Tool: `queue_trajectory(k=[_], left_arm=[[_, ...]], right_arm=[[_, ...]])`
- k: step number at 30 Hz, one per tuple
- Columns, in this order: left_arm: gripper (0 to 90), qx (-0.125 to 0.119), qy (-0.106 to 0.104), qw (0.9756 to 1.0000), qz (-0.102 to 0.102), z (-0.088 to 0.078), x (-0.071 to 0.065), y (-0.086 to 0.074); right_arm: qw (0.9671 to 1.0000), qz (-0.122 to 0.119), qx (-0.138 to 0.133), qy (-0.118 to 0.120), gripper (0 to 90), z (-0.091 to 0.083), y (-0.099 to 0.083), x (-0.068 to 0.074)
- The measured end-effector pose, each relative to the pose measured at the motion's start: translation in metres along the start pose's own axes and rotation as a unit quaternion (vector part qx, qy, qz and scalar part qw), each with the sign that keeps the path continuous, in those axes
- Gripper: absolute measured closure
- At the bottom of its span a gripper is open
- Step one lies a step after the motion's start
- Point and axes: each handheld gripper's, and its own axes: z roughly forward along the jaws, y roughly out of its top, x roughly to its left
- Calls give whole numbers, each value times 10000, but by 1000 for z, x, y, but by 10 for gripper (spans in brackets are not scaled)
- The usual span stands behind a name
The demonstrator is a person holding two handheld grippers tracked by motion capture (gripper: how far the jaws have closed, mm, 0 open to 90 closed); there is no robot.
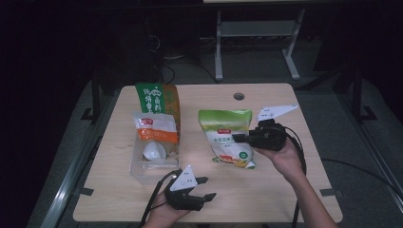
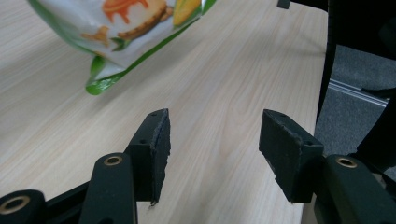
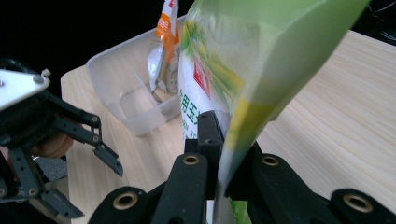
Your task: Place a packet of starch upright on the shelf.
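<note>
Currently mid-transfer, I'd judge: green snack bag [image 1: 229, 136] is gripped and lifted, likely bound for the clear plastic bin [image 1: 153, 167].

Left to right, referenced to that bin:
- Inside it, standing upright: an orange-and-white pouch [image 1: 155, 133] in front, a taller green-and-brown bag [image 1: 158, 98] behind. Both glossy film. Bin is translucent, rigid, rectangular with rounded corners.
- Just in front of the bin, near the table edge: left gripper [image 1: 205, 188], jaws spread apart, nothing between them, hovering over bare wood-grain tabletop [image 1: 266, 190].
- Right of the bin: the green bag, soft crinkly film, pillow-shaped, tilted with its lower corner near the table. Can't tell if that corner touches.
- Right gripper [image 1: 240, 138] is clamped on the bag's right edge; its own view shows the film pinched flat between the black pads [image 3: 208, 135].

Next move, by my read: carry the bag leftward over the bin, stand it upright beside the pouches, then release. Film is slippery, so keep the pinch firm.
</note>
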Motion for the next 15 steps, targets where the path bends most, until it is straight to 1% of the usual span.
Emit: queue_trajectory(k=[1,2,4,5,7,9,10,11,12,13,14,15], left_arm=[[430,0,0,10000,0,0,0,0],[425,7,-60,10000,-63,-2,-1,-2],[424,-2,-65,10000,-64,-3,-2,-2],[422,28,-59,10000,-19,-5,-3,-3],[419,-28,-82,10000,-7,-7,-6,-3],[417,-40,-74,10000,29,-10,-8,-3],[417,-47,-98,9999,59,-12,-10,-4],[415,-47,-98,9999,59,-12,-10,-4],[414,-49,-94,9999,106,-13,-12,-4],[414,-49,-94,9999,106,-13,-12,-4],[415,-51,-103,9998,175,-13,-14,-4],[414,-48,-129,9998,166,-13,-14,-5]], right_arm=[[10000,0,0,0,870,0,0,0],[10000,-67,-23,25,870,5,4,3],[9999,-105,-15,38,871,7,6,5],[9999,-137,-2,63,871,8,9,7],[9997,-212,-23,136,871,13,17,11],[9996,-212,-35,168,871,14,20,13],[9994,-247,-50,238,871,17,25,16],[9993,-279,-54,251,871,19,28,18],[9992,-291,-53,274,871,21,31,20],[9992,-291,-53,274,871,21,31,20],[9988,-368,-53,309,871,25,36,24],[9987,-389,-39,316,871,28,39,26]])
